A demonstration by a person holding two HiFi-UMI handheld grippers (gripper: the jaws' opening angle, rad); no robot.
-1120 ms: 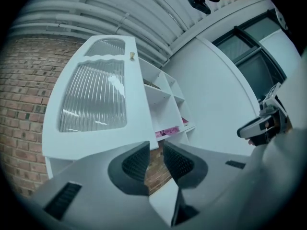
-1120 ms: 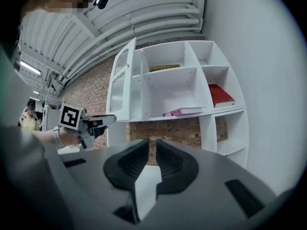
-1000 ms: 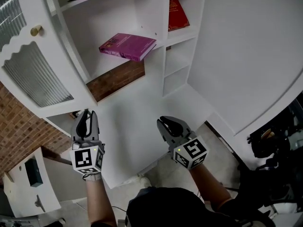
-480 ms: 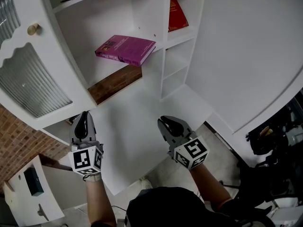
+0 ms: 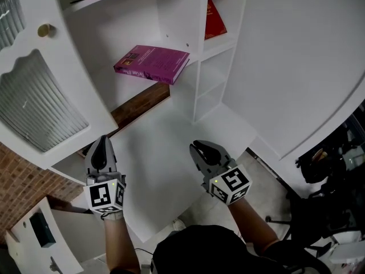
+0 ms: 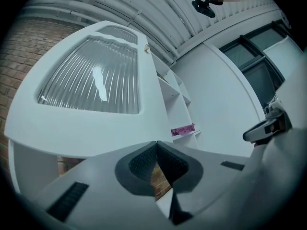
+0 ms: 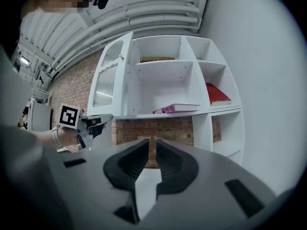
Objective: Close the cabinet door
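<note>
The white cabinet door (image 5: 40, 107), with ribbed glass and a brass knob (image 5: 43, 30), stands swung open at the left. My left gripper (image 5: 102, 138) sits just under the door's lower edge. Its jaws have just been closing and now stand shut, with nothing between them. The left gripper view shows the pads (image 6: 144, 162) meeting below the door (image 6: 91, 80). My right gripper (image 5: 195, 146) hovers before the lower shelf, its jaws a narrow slit apart and empty (image 7: 152, 142). In the right gripper view the door (image 7: 108, 80) angles out from the cabinet and the left gripper (image 7: 98, 120) is below it.
A purple book (image 5: 151, 63) lies on the middle shelf and a red book (image 5: 214, 19) in the right compartment. A brick wall (image 5: 23, 164) is behind and to the left. A low white unit (image 5: 34, 233) stands at lower left, dark clutter (image 5: 319, 164) at right.
The left gripper's jaws have gone from wide apart to shut on nothing. Both grippers have shifted slightly against the cabinet, and the door's lower edge now sits a little lower in the picture.
</note>
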